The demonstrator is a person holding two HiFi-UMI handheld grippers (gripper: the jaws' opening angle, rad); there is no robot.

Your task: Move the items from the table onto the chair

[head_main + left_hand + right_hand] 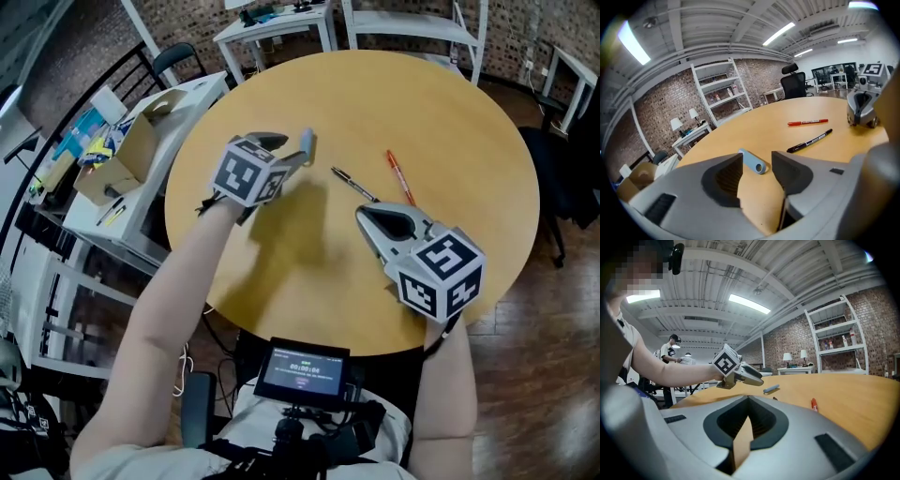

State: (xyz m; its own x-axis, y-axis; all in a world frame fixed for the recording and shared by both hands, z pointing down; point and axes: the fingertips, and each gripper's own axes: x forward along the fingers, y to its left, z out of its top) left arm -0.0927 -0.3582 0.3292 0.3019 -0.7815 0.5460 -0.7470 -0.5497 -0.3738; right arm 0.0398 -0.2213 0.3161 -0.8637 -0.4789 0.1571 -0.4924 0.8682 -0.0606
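Lying on the smooth round wooden table (450, 141), a flat blue tab (753, 162)

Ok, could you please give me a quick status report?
Left gripper open, blue stick at its tips, not gripped. Right gripper shut, empty. Black pen, red pen on the table beyond; nothing blocking.
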